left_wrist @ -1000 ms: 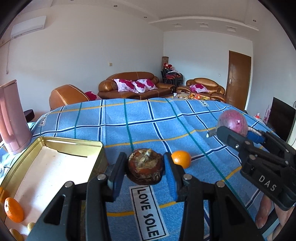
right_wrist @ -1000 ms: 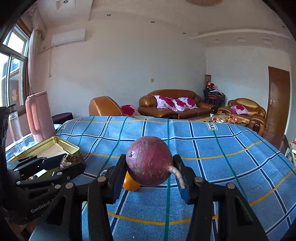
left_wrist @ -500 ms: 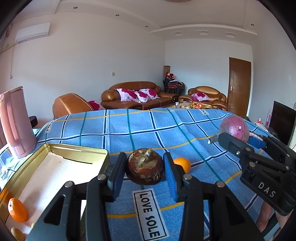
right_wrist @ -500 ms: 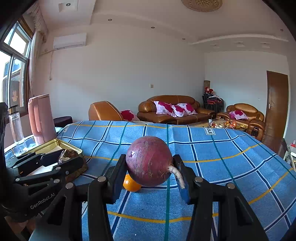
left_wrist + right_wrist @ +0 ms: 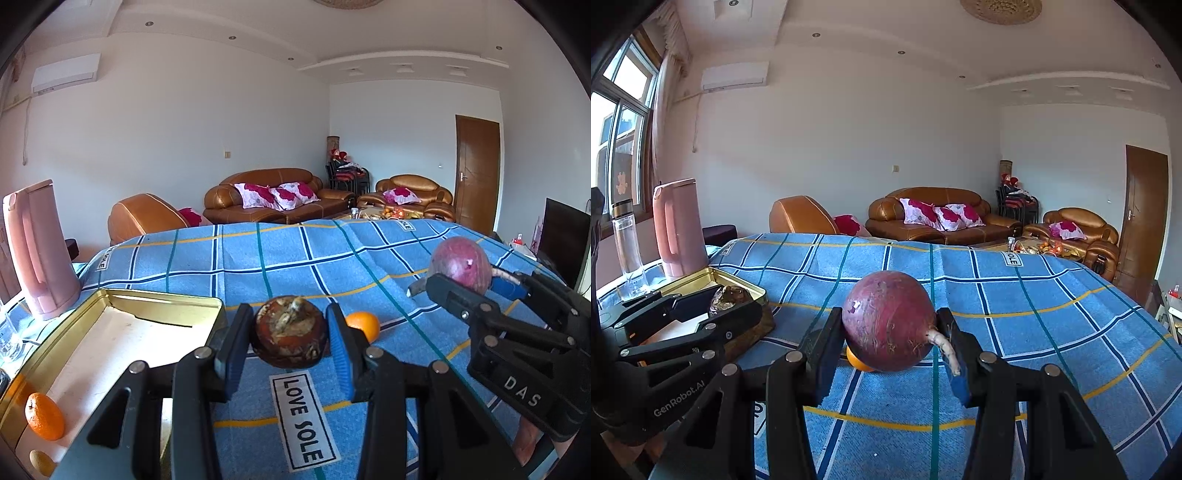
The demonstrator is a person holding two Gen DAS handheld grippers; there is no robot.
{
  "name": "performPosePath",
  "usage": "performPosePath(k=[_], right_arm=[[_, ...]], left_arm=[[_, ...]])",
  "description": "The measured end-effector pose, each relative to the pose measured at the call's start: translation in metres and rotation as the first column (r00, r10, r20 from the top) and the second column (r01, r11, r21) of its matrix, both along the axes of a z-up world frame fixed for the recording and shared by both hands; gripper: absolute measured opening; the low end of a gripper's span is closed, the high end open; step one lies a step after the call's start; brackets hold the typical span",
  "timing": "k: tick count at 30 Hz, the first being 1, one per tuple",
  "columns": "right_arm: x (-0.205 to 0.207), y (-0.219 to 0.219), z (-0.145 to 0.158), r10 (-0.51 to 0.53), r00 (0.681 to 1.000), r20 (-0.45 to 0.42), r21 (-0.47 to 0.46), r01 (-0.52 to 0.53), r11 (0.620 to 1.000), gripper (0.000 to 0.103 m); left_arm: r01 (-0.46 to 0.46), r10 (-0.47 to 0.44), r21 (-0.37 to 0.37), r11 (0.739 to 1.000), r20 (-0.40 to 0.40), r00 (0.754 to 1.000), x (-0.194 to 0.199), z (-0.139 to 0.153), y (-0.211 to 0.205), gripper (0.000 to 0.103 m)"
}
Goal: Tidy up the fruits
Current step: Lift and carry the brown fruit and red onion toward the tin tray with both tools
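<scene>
My left gripper (image 5: 290,345) is shut on a dark brown round fruit (image 5: 290,332) and holds it above the blue checked cloth, just right of the gold tin tray (image 5: 110,295). In the right wrist view that same brown fruit (image 5: 730,295) shows at the left in the left gripper (image 5: 720,306). A large purple-red round fruit with a pale root tail (image 5: 888,320) sits in my right gripper (image 5: 890,347), which is shut on it; it shows too at the right of the left wrist view as the purple fruit (image 5: 461,264). One orange (image 5: 364,325) lies on the cloth; another orange (image 5: 44,416) lies in the tray.
A pink jug (image 5: 38,247) stands behind the tray, with a clear bottle (image 5: 626,243) beside it. The cloth carries a "LOVE SOLE" label (image 5: 304,415). Brown sofas (image 5: 277,199) and a door (image 5: 476,170) lie beyond the table's far edge.
Both views have tilted upward a little, so the table sits lower in the frames. Each gripper still holds its fruit.
</scene>
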State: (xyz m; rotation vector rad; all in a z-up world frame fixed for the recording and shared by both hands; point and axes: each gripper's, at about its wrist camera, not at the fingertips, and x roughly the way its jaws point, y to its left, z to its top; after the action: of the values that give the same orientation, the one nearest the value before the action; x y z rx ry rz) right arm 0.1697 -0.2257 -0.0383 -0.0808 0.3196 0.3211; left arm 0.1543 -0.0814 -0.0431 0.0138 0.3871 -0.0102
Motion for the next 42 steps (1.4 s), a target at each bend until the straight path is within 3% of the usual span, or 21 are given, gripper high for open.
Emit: performPosePath(k=[42], right_arm=[[-0.040,0.035,0.000,0.099,0.995,0.005,-0.003,-0.099,0.995,0.052]], left_arm=[[-0.077,0.078,-0.051,0.996,0.025,0.997,-0.046,0.003,0.046,0.042]])
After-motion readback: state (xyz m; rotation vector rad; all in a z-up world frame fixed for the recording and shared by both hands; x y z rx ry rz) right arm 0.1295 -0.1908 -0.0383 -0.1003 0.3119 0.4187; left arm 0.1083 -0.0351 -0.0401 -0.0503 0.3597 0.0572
